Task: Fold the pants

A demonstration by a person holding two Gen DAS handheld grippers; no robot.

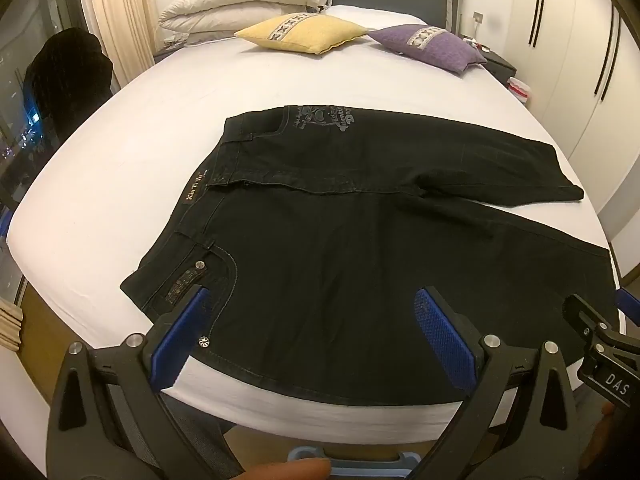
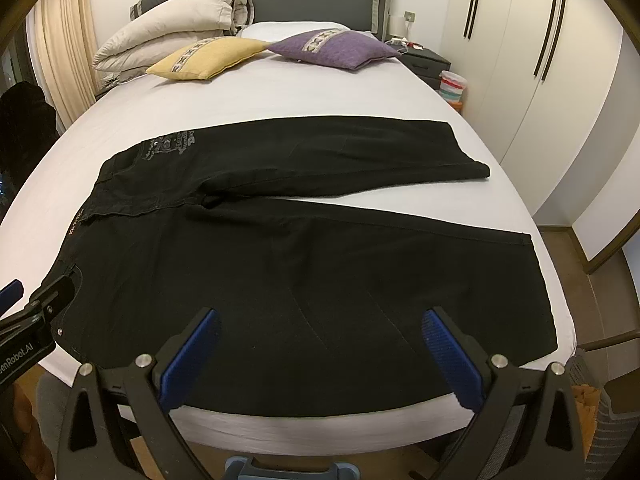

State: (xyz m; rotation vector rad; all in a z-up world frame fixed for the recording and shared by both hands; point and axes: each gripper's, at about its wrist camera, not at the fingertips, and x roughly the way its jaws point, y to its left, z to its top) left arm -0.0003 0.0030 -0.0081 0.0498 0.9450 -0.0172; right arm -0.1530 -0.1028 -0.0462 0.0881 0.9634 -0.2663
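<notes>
Black pants [image 1: 340, 248] lie flat on the white bed [image 1: 120, 168], waistband to the left, both legs spread to the right, the far leg angled away. My left gripper [image 1: 314, 304] is open above the near hip and pocket, holding nothing. My right gripper [image 2: 320, 326] is open above the near leg [image 2: 320, 272], holding nothing. The pants also show in the right wrist view, with the near leg's hem [image 2: 540, 280] at the right. The right gripper shows at the right edge of the left wrist view [image 1: 600, 332]. The left gripper shows at the left edge of the right wrist view [image 2: 32, 304].
A yellow cushion [image 1: 304, 32], a purple cushion [image 1: 432, 46] and a folded duvet [image 1: 248, 0] lie at the head of the bed. A nightstand [image 2: 428, 62] and wardrobe doors [image 2: 540, 80] stand on the right. A dark chair [image 1: 68, 76] stands at the left by the curtain.
</notes>
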